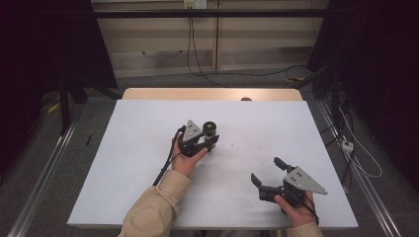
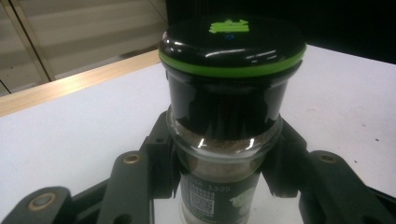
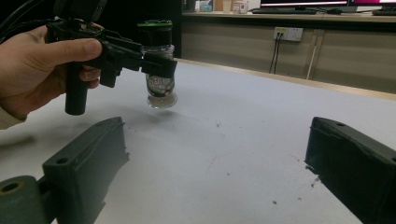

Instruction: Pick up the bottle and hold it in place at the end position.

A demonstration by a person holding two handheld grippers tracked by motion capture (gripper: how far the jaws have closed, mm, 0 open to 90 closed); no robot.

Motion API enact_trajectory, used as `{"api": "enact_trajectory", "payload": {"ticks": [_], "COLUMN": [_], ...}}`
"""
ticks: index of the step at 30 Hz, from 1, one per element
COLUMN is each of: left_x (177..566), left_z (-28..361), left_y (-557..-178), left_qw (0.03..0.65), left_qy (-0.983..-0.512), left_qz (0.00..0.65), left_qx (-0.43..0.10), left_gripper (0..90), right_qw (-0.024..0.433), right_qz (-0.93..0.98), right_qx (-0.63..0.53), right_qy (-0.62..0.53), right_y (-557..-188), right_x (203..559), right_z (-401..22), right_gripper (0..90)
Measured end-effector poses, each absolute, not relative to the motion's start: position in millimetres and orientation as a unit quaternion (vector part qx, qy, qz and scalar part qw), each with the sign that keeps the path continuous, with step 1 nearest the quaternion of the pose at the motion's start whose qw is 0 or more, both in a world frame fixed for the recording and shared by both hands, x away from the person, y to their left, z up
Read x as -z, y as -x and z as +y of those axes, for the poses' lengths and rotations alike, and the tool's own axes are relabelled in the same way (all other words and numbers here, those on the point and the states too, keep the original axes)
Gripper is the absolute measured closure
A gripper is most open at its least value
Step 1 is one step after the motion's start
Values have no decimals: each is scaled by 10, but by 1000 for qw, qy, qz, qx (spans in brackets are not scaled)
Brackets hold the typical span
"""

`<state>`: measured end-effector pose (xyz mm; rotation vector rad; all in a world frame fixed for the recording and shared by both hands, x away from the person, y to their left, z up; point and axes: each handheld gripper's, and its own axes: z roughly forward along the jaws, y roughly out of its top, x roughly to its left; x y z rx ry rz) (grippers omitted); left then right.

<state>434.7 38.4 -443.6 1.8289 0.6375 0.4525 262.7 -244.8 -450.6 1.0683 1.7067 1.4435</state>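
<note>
White table [image 1: 148,163], jar [image 1: 210,127] clamped in left claw [image 1: 207,140]

The high view looks forward and down from above the person's edge onto the whole tabletop [image 1: 148,148]. The left claw [image 1: 210,140] camera sits tight against a spice jar [image 2: 229,116], facing twelve o'clock. The right claw [image 1: 267,173] camera, low at five o'clock, faces ten o'clock and shares that jar.

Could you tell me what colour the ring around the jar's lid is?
Bright green, on a black lid; clearest in the left gripper view.
</note>
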Motion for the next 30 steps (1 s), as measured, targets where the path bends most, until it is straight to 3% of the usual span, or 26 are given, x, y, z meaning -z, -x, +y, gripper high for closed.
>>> {"api": "enact_trajectory", "payload": {"ticks": [30], "left_x": [4500], "left_z": [253], "left_y": [-4359], "left_qw": [545], "left_qy": [-769], "left_qz": [266], "left_qx": [-203], "left_gripper": [534], "right_qw": [328], "right_qz": [654], "right_qx": [-549], "right_qy": [-404], "right_y": [-2636], "right_x": [4504], "right_z": [-2440], "right_gripper": [47]}}
